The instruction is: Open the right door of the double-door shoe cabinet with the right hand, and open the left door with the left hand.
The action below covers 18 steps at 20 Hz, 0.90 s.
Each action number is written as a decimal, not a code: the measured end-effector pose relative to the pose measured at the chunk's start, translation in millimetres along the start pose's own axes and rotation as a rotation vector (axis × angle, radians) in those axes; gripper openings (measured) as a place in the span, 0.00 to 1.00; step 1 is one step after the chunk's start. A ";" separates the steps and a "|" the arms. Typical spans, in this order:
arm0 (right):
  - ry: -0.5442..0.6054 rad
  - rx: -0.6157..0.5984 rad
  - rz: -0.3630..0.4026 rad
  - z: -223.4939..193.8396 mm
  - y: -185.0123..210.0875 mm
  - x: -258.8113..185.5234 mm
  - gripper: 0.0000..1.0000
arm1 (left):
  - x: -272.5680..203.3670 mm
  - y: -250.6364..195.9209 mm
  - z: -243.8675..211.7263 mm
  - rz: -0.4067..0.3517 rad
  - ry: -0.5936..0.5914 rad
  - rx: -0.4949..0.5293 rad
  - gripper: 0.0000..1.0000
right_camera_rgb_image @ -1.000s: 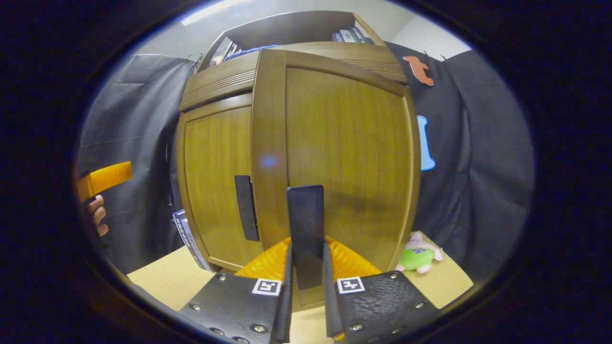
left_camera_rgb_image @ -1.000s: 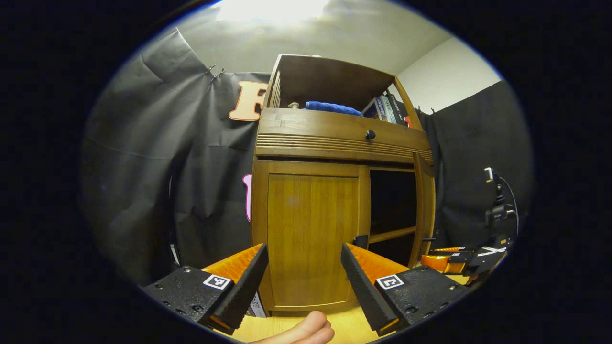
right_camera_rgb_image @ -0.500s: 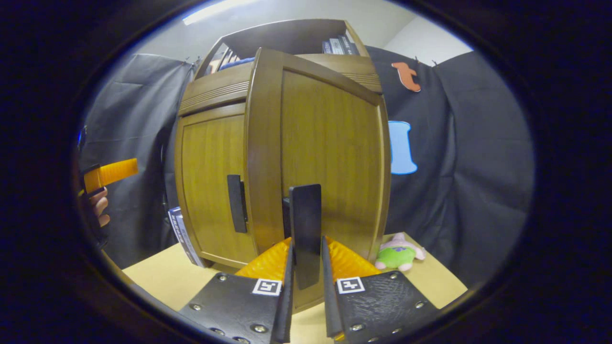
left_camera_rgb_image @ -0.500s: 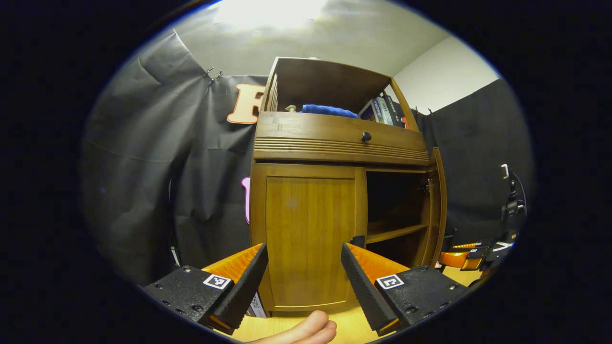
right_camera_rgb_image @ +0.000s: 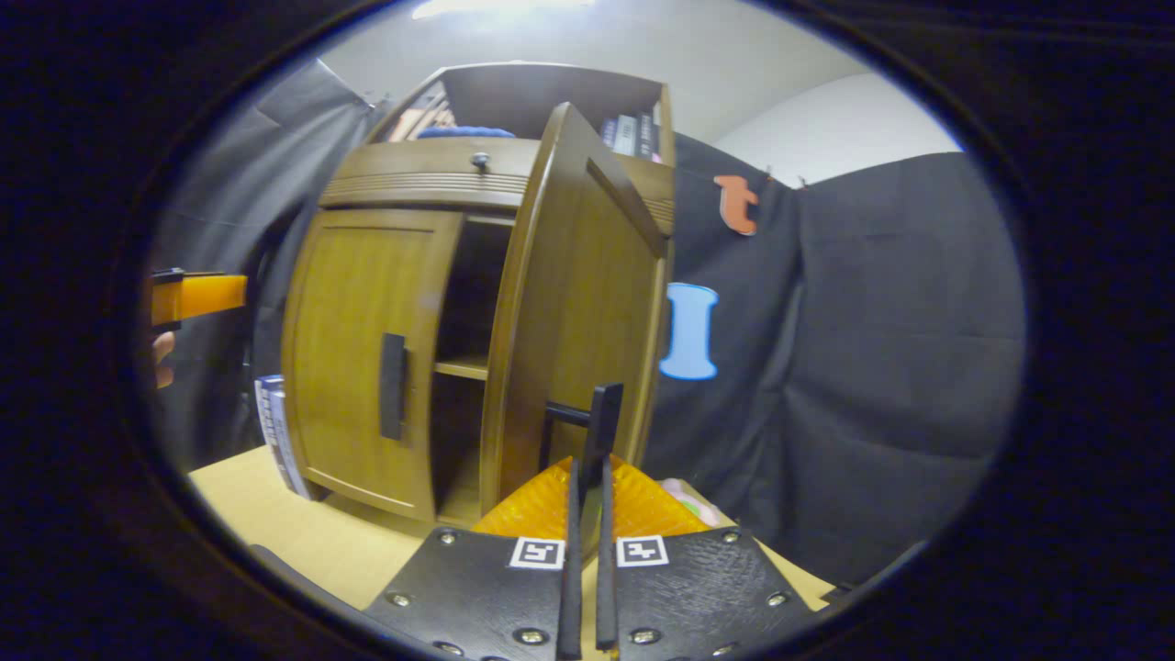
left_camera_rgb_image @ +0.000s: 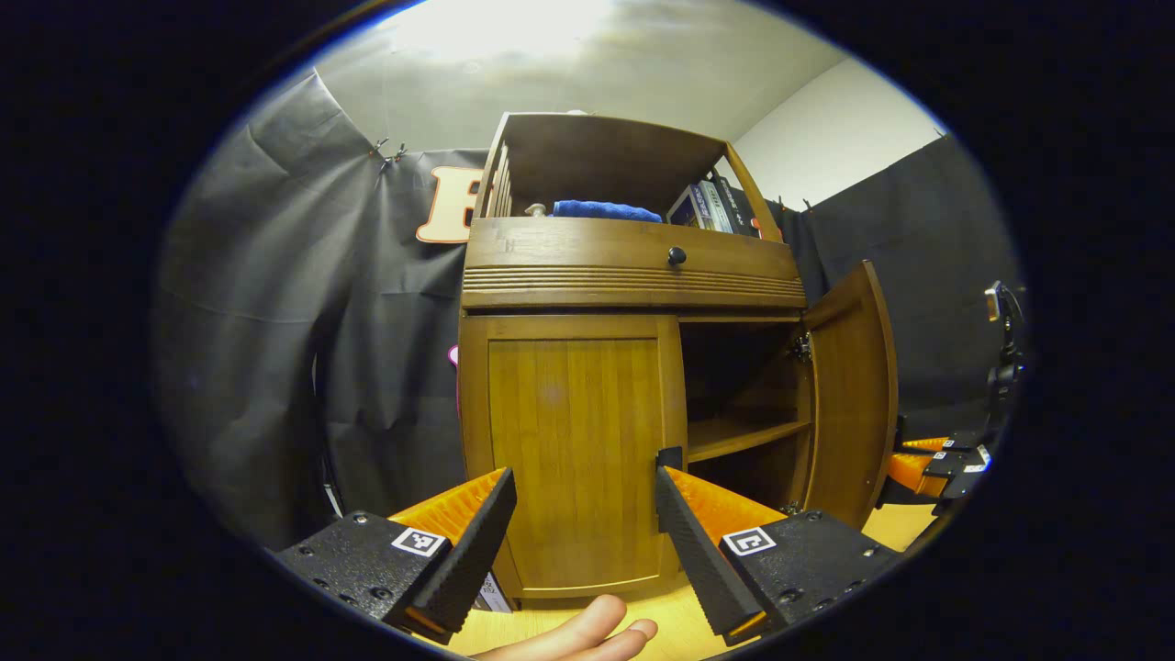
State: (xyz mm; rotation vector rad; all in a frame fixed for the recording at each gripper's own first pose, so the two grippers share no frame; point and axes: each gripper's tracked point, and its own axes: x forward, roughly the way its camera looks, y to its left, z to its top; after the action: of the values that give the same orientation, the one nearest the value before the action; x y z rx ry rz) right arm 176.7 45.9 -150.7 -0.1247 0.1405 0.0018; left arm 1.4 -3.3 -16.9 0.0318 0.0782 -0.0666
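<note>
The wooden shoe cabinet (left_camera_rgb_image: 633,275) stands ahead on a tan table. Its left door (left_camera_rgb_image: 574,450) is closed, and the dark left handle (left_camera_rgb_image: 668,457) peeks out behind one of my left fingers. My left gripper (left_camera_rgb_image: 584,477) hangs open in front of that door, apart from it. The right door (left_camera_rgb_image: 849,395) stands swung out, baring a shelf (left_camera_rgb_image: 745,434). In the right gripper view my right gripper (right_camera_rgb_image: 589,468) is shut on the right door's handle (right_camera_rgb_image: 603,418), with the right door (right_camera_rgb_image: 578,303) seen nearly edge-on. The left door (right_camera_rgb_image: 363,340) and its handle (right_camera_rgb_image: 393,386) show there too, with my left gripper (right_camera_rgb_image: 193,296) beyond.
A drawer with a dark knob (left_camera_rgb_image: 677,255) runs above the doors; a blue cloth (left_camera_rgb_image: 606,210) and books (left_camera_rgb_image: 711,204) sit in the top shelf. A book (right_camera_rgb_image: 275,431) leans at the cabinet's left side. Fingers of a hand (left_camera_rgb_image: 587,633) show low down. A plush toy (right_camera_rgb_image: 684,491) lies behind the open door.
The right door has swung from barely ajar to wide open, pulled by my right gripper on its handle. My left gripper has stayed open before the left door, drifting slightly.
</note>
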 end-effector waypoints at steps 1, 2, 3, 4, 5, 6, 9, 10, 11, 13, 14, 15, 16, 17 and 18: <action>0.004 0.024 0.000 1.5 3.9 3.8 0.06 | 0.2 -1.4 -2.0 0.000 0.003 0.003 0.91; 0.010 0.045 -0.005 2.3 -2.5 3.0 0.06 | 0.8 -3.3 -2.6 -0.002 0.006 0.008 0.91; 0.016 0.050 -0.021 -0.1 -11.1 3.5 0.06 | 0.5 -4.4 -3.9 -0.003 0.009 0.013 0.91; 0.014 0.043 -0.043 0.0 -22.1 3.7 0.06 | 0.8 -4.8 -5.1 -0.002 0.013 0.018 0.91; 0.008 0.025 -0.069 0.4 -32.9 2.9 0.06 | 1.1 -6.0 -6.6 -0.002 0.016 0.021 0.91; -0.003 0.013 -0.098 1.8 -45.3 2.9 0.06 | 1.4 -6.8 -5.9 -0.003 0.016 0.022 0.92; -0.019 0.021 -0.125 4.2 -75.0 1.6 0.05 | 2.3 -9.5 -4.8 -0.008 0.013 0.014 0.92; -0.016 0.041 -0.115 3.3 -81.1 2.3 0.05 | 2.0 -9.2 -4.7 -0.007 0.013 0.013 0.92; -0.009 0.063 -0.105 2.0 -89.5 3.6 0.05 | 2.0 -9.2 -4.7 -0.005 0.013 0.013 0.92; 0.001 0.099 -0.082 0.7 -101.1 6.3 0.05 | 2.8 -9.2 -5.8 -0.003 0.015 0.015 0.92; 0.002 0.105 -0.067 -1.3 -104.8 8.3 0.05 | 3.4 -9.2 -6.9 -0.001 0.018 0.016 0.92; -0.002 0.110 -0.056 -1.7 -109.2 10.2 0.05 | 3.5 -9.3 -7.6 0.000 0.020 0.017 0.92; -0.002 0.117 -0.044 -2.5 -112.8 12.8 0.05 | 4.4 -8.8 -8.8 0.002 0.024 0.018 0.92; -0.001 0.121 -0.030 -3.0 -115.9 15.0 0.05 | 5.3 -8.1 -9.8 0.006 0.027 0.017 0.92; -0.003 0.120 -0.014 -2.2 -119.5 14.5 0.05 | 6.3 -7.0 -10.4 0.009 0.029 0.016 0.92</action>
State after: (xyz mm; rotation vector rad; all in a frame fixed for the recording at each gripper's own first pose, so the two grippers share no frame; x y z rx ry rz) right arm 192.0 -73.1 -140.2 -0.0062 0.1360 -0.0202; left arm 6.4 -10.4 -28.0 0.0494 0.1066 -0.0582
